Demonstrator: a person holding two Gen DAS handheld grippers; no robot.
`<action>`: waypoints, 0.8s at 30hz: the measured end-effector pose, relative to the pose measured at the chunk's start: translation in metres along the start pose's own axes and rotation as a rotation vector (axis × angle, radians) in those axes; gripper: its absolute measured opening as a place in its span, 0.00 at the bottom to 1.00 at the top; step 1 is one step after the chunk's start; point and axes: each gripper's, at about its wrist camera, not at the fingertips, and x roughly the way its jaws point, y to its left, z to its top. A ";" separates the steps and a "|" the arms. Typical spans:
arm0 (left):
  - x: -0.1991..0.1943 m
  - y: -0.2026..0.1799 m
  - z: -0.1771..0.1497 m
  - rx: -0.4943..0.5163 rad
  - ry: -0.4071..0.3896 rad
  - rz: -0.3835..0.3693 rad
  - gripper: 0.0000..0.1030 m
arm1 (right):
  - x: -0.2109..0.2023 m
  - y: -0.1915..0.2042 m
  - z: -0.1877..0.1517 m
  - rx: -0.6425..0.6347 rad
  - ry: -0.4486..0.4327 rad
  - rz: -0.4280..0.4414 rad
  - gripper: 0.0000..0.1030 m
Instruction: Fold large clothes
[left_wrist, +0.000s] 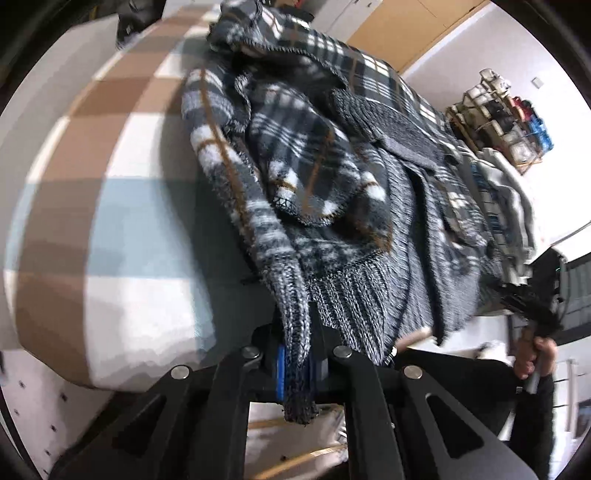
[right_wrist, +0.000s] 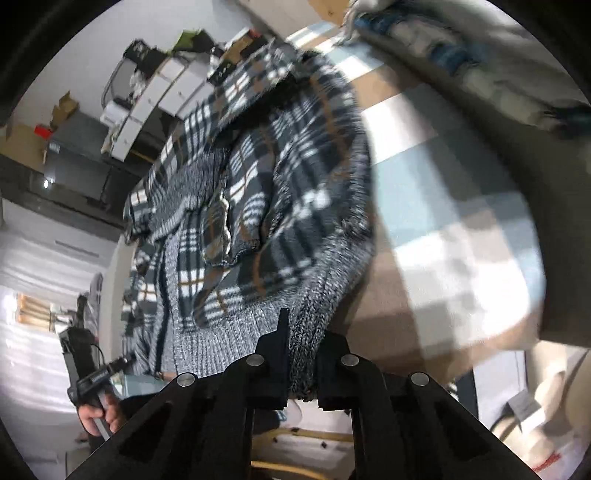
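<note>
Both hand-held grippers — left (left_wrist: 295, 369), right (right_wrist: 303, 365) — pinch the grey plaid fleece-and-knit garment's (left_wrist: 314, 166) hem on the checked bed (left_wrist: 110, 221); only the left view shows the wooden shelf rack (left_wrist: 498, 110).

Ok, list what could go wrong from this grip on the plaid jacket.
1. Each gripper, left gripper and right gripper, pinches only the knit hem of the plaid jacket; the heavy fabric may slip out when lifted.
2. The jacket lies bunched, with a loose flap on top, so it could fold crooked.
3. The folded pile sits close beside it and might get dragged.

White walls (left_wrist: 436, 74), a cluttered shelf rack (left_wrist: 498, 114), checked bedding (left_wrist: 110, 206).
</note>
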 end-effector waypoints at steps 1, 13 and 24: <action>-0.002 0.002 -0.001 -0.014 0.003 -0.009 0.03 | -0.005 0.000 0.000 0.001 -0.008 0.014 0.09; -0.047 0.018 -0.035 -0.065 0.032 -0.143 0.03 | -0.056 0.004 -0.041 -0.011 -0.016 0.157 0.09; -0.070 0.006 0.003 -0.027 0.017 -0.195 0.03 | -0.061 0.018 -0.009 0.020 -0.012 0.248 0.09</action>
